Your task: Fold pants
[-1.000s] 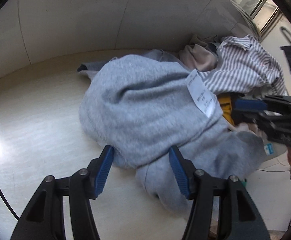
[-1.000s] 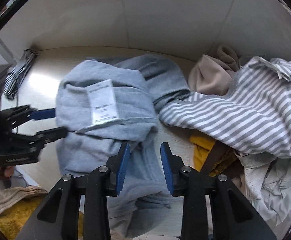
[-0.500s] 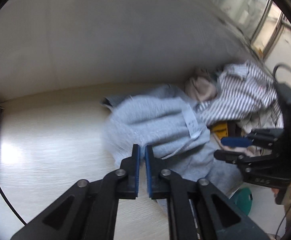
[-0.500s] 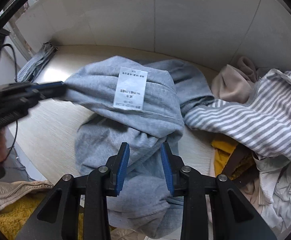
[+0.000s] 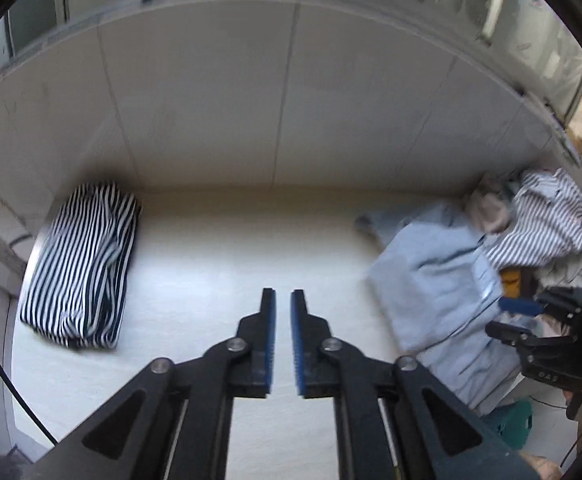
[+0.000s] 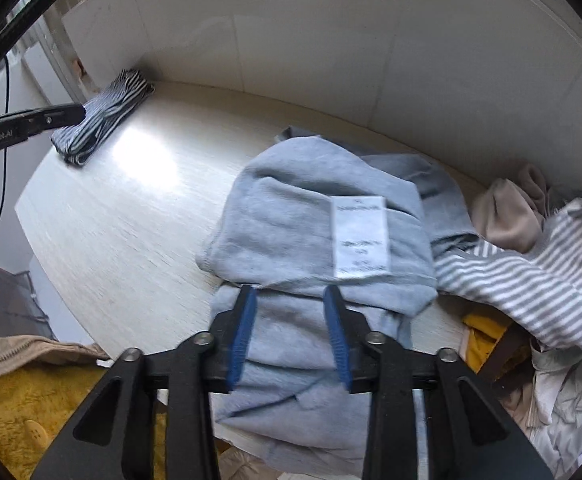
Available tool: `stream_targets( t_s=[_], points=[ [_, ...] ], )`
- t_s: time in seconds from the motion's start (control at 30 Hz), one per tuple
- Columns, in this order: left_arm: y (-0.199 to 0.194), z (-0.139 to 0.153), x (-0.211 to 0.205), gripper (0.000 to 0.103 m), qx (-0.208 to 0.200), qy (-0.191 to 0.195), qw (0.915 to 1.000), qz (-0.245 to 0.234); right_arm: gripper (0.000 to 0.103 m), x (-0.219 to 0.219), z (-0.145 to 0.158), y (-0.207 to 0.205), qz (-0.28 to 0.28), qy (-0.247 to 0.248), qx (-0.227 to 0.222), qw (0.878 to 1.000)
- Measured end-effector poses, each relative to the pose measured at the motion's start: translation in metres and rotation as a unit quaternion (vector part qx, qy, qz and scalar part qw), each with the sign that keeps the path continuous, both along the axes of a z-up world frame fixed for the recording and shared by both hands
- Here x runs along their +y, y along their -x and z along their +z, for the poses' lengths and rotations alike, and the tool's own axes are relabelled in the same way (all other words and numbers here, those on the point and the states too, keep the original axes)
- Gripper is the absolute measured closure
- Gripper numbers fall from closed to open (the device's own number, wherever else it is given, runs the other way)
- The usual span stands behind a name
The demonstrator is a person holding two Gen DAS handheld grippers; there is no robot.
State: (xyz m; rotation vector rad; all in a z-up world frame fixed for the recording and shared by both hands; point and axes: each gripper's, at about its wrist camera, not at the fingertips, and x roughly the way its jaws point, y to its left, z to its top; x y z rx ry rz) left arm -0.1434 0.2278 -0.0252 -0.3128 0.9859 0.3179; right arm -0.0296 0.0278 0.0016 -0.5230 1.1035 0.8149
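The grey pants (image 6: 291, 220) lie crumpled at the right of the pale table (image 5: 231, 248), with a white label (image 6: 361, 236) facing up. My left gripper (image 5: 283, 292) hangs over bare tabletop left of the pants (image 5: 431, 280). Its jaws are opening, a narrow gap shows, and nothing is between them. My right gripper (image 6: 290, 290) hovers low over the near part of the pants, its jaws opening with grey cloth under the gap and the pads not pressing on it. The left wrist view shows the right gripper (image 5: 511, 318) at the heap's right edge.
A folded dark-and-white striped garment (image 5: 83, 260) lies at the far left by the wall. Right of the pants are a grey-and-white striped shirt (image 6: 531, 280), a beige garment (image 6: 507, 212) and a yellow item (image 6: 483, 332). Yellow fluffy fabric (image 6: 31, 400) lies below the table's near edge.
The left gripper closed at the pants' left edge, then came away up and to the left over bare table with its jaws slightly apart. The right gripper's jaws widened.
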Motion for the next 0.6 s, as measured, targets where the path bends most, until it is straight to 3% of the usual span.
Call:
stream_targets(
  t_s=[0.1,0.17,0.37,0.5,0.53,0.57,0.6],
  points=[
    [0.008,-0.017,0.012,0.067,0.025,0.018,0.9995,0.005,0.043,0.019,0.001,0.011,0.010,0.011,-0.007,1.000],
    [0.014,-0.027,0.017,0.063,0.037,0.023,0.9990,0.006,0.042,0.031,0.000,0.018,0.026,0.018,-0.010,0.999],
    [0.027,-0.046,0.035,0.061,0.062,0.045,0.9970,0.004,0.034,0.067,-0.029,0.036,0.073,0.078,-0.030,0.994],
    [0.030,-0.051,0.043,0.060,0.068,0.052,0.9963,-0.002,0.033,0.085,-0.063,0.040,0.096,0.155,-0.089,0.979],
    [0.031,-0.052,0.045,0.060,0.070,0.053,0.9961,-0.003,0.034,0.087,-0.068,0.039,0.098,0.166,-0.099,0.976],
    [0.031,-0.052,0.047,0.060,0.072,0.054,0.9959,-0.004,0.051,0.089,-0.073,0.037,0.096,0.176,-0.104,0.974],
    [0.032,-0.052,0.048,0.060,0.073,0.055,0.9958,-0.004,0.077,0.091,-0.076,0.035,0.092,0.182,-0.100,0.974]
  ],
)
